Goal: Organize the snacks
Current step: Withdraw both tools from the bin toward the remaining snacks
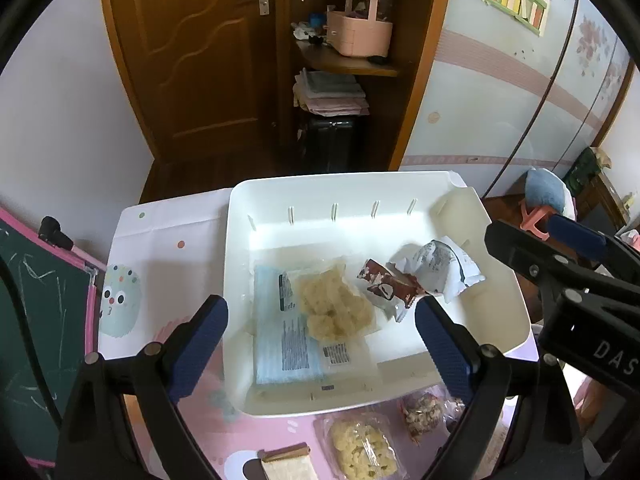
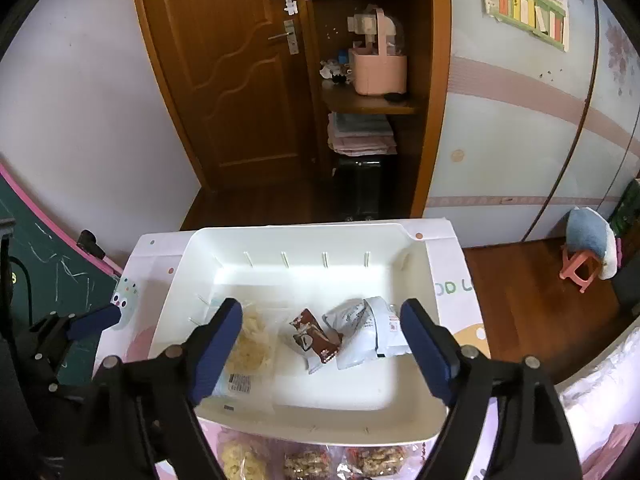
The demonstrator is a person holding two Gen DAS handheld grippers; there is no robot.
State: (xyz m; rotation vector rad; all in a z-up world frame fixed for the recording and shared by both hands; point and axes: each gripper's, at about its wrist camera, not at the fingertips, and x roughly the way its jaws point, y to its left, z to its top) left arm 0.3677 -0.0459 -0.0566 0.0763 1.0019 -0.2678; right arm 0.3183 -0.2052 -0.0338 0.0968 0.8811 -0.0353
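A white plastic bin sits on the small table. Inside lie a clear packet of pale yellow puffs with a blue-and-white label, a brown wrapped snack and a silver-white packet. More snack packets lie on the table in front of the bin: a yellow puff packet, nut bars and a tan wrapped piece. My left gripper and right gripper hover open and empty above the bin's near side.
The table has a pink-and-white cartoon cloth. A green chalkboard leans at the left. A wooden door and shelf with a pink basket stand behind. A pink stool is on the floor at right.
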